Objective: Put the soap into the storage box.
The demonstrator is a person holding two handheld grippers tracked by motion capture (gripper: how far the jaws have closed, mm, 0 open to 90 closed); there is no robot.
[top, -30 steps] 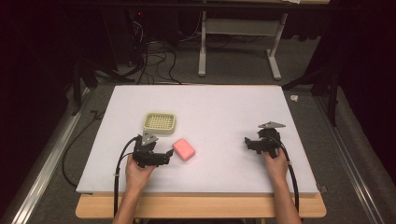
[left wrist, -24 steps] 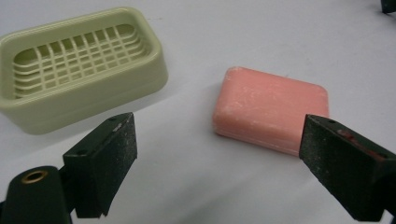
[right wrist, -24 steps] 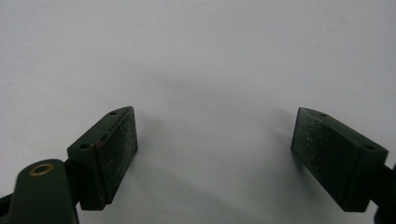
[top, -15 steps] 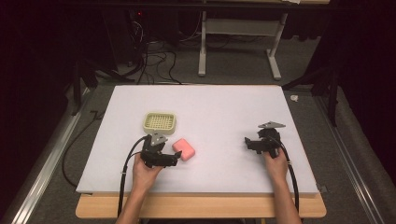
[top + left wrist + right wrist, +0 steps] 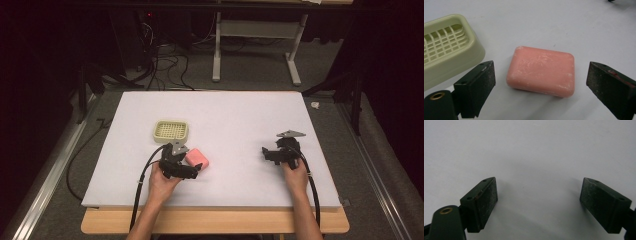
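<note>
One pink soap bar point(image 5: 541, 71), one green soap dish point(image 5: 449, 47), two grippers, left gripper point(image 5: 540, 85), right gripper point(image 5: 539, 202)

no writing, label, brand mark or number can be read anywhere in these views. the pink soap bar point(image 5: 541, 71) has a plain scuffed top with no stamp, and the pale green soap dish point(image 5: 447, 47) beside it carries no lettering either.

A white table point(image 5: 240, 120) carries a pink soap bar point(image 5: 196, 159) beside a green soap dish point(image 5: 171, 131).
</note>
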